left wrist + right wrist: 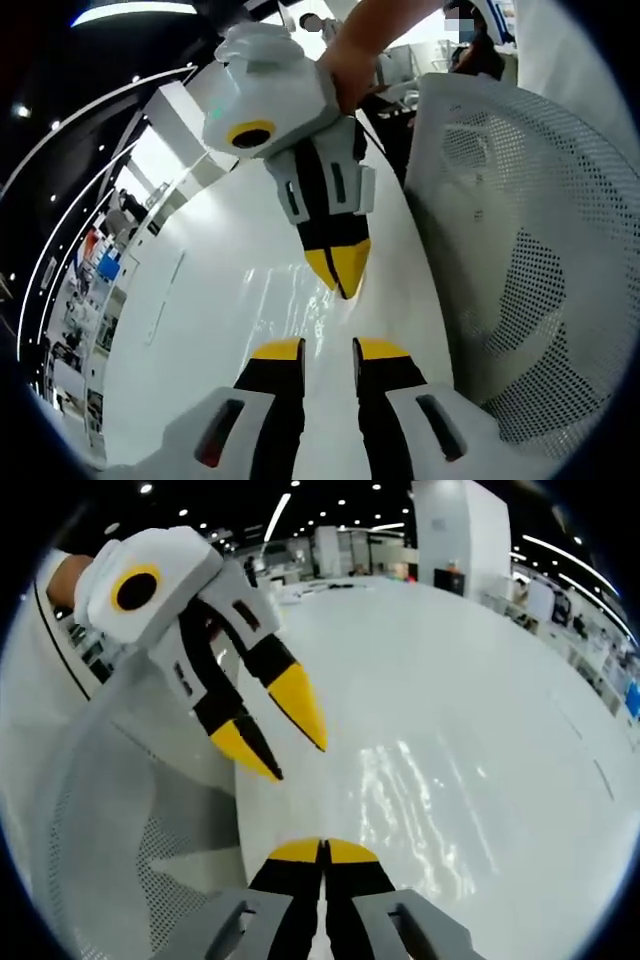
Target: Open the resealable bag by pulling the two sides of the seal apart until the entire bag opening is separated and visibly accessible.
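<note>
The clear resealable bag (290,305) lies flat on the white table and shows only as glossy wrinkles; the right gripper view has the bag (420,780) just beyond my right jaws. My left gripper (329,350) is open, its yellow tips just short of the bag's near edge with nothing between them. My right gripper (322,851) is shut, its tips pressed together. A hand brings that right gripper (341,275) down from the top of the left gripper view, its point at the bag's right edge. I cannot tell whether film is pinched. The left gripper (278,738) hangs open at the upper left.
A white mesh chair back (520,230) stands close beside the table; the right gripper view has the chair back (110,820) at its left. The glossy white table (450,660) stretches far ahead. Shelves and desks (90,280) line the room beyond.
</note>
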Motion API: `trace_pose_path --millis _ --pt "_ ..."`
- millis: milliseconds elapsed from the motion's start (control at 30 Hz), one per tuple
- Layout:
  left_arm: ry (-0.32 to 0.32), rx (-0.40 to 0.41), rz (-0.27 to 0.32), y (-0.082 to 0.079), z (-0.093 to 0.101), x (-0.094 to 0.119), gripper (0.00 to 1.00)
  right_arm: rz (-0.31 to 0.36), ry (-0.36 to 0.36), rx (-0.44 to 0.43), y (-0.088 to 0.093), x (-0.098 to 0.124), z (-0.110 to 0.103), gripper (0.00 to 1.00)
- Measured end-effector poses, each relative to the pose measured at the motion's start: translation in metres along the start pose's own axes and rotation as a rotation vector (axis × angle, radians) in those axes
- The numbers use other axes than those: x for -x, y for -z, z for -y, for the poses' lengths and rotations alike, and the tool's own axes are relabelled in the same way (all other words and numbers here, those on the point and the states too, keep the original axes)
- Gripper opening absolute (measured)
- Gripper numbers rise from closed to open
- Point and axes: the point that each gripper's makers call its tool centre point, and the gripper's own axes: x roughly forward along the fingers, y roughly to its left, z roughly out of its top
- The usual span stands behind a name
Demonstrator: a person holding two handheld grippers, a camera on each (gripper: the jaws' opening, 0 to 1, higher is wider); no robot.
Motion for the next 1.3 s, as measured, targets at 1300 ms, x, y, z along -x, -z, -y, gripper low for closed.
trace_pose_path --millis 1300 --pt "0.092 -0.061 -0.073 -0.004 0.010 -0.021 0.00 0.085 0.150 0.116 -0.038 0.024 0.026 0.00"
